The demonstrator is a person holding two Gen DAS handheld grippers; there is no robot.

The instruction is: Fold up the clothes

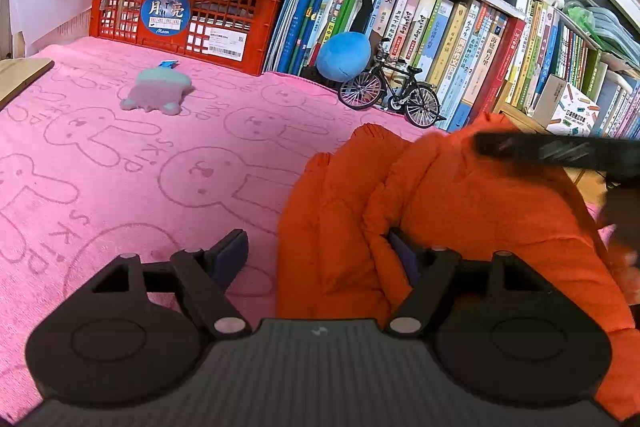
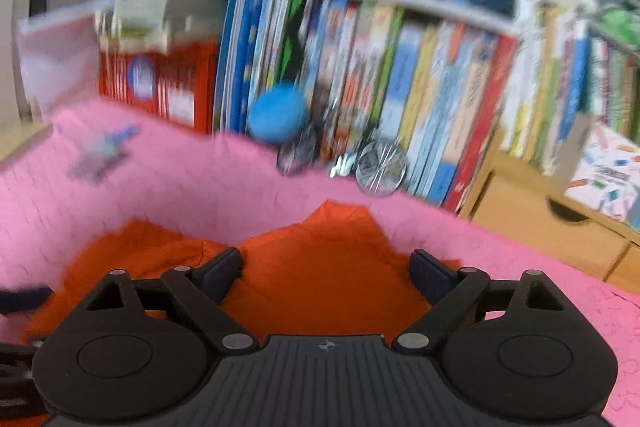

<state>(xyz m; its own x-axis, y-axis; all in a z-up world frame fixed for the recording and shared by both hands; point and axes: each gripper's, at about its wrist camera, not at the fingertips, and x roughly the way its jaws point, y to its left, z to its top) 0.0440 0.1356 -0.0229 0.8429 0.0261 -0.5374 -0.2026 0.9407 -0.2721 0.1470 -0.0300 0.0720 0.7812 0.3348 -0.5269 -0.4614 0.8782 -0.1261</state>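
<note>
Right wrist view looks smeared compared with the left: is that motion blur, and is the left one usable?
Right wrist view: heavy motion blur, books and toy bicycle streaked, while the right gripper itself stays sharp. Left wrist view: crisp and evenly lit, with fisheye bending at the edges; only the dark bar over the orange jacket is blurred.

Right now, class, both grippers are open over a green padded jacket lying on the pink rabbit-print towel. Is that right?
One detail is wrong: the padded jacket is orange, not green, as both wrist views show. The rest holds: the left gripper and right gripper are open over it, on the pink rabbit-print towel.
</note>
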